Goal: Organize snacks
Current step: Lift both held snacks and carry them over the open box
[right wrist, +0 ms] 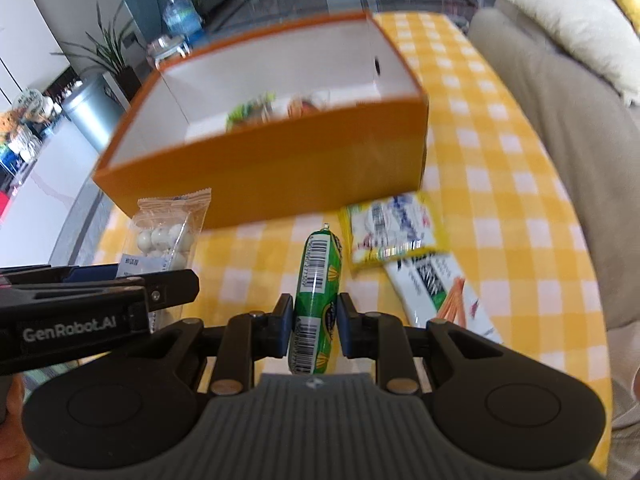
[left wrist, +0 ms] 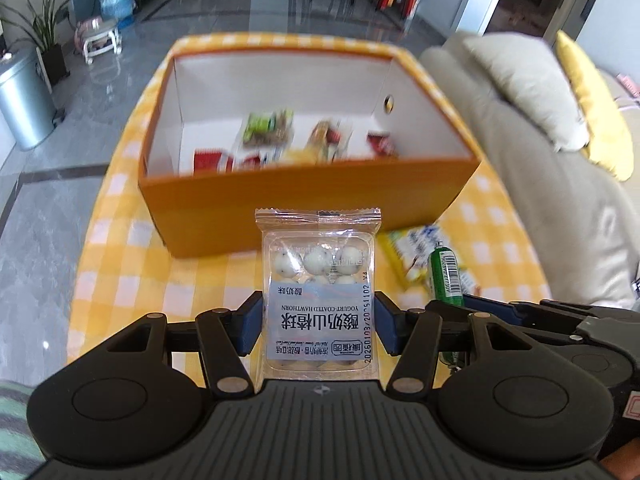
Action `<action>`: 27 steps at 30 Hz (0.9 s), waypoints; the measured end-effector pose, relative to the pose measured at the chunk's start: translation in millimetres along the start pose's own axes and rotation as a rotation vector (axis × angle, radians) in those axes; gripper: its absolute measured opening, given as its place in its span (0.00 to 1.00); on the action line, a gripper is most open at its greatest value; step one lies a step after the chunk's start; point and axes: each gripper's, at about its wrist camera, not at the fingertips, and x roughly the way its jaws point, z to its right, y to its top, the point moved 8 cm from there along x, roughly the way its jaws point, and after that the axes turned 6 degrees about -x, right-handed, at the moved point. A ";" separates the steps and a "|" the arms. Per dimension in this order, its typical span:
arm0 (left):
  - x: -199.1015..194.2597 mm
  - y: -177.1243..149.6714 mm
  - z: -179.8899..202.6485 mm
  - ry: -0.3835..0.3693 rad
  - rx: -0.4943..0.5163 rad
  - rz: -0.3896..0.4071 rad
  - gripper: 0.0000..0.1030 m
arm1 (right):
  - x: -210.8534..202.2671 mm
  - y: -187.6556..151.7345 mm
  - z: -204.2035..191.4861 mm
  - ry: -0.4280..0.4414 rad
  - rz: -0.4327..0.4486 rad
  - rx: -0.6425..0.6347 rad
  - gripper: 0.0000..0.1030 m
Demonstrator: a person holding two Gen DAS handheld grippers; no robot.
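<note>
Inside the open orange cardboard box [left wrist: 304,196], the loose wrapped snacks [left wrist: 266,128] at twelve o'clock are blurred beyond reading. In the right wrist view its near wall hides most of them. The white breadstick packet [right wrist: 440,292] at three o'clock is partly hidden behind the gripper linkage.

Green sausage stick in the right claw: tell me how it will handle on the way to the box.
The green sausage stick looks round and glossy, so it may slip or pivot between the right claw pads. Gripped near its lower half, the long end could droop. Dropped on the tablecloth, it would probably roll.
</note>
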 end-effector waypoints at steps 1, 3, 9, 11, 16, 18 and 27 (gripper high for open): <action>-5.0 4.4 0.9 -0.005 0.000 0.014 0.63 | -5.3 3.9 -1.0 -0.001 0.019 -0.005 0.19; -13.5 13.4 2.1 -0.010 0.000 0.042 0.63 | -15.7 11.8 -3.5 -0.002 0.058 -0.018 0.19; -27.0 46.3 2.8 -0.012 0.018 0.105 0.63 | -37.5 37.6 -7.3 -0.007 0.151 -0.055 0.19; -26.0 57.6 0.1 -0.001 0.021 0.116 0.63 | -40.1 47.8 -6.2 -0.004 0.170 -0.055 0.19; -19.7 83.3 -5.9 0.034 0.045 0.136 0.63 | -40.9 73.6 -5.0 -0.001 0.202 -0.053 0.19; -14.3 92.2 -7.3 0.048 0.055 0.133 0.63 | -38.6 84.4 -3.7 -0.002 0.209 -0.047 0.19; 19.5 118.7 -14.5 0.114 0.116 0.096 0.63 | -10.4 130.7 -5.6 -0.028 0.180 -0.087 0.19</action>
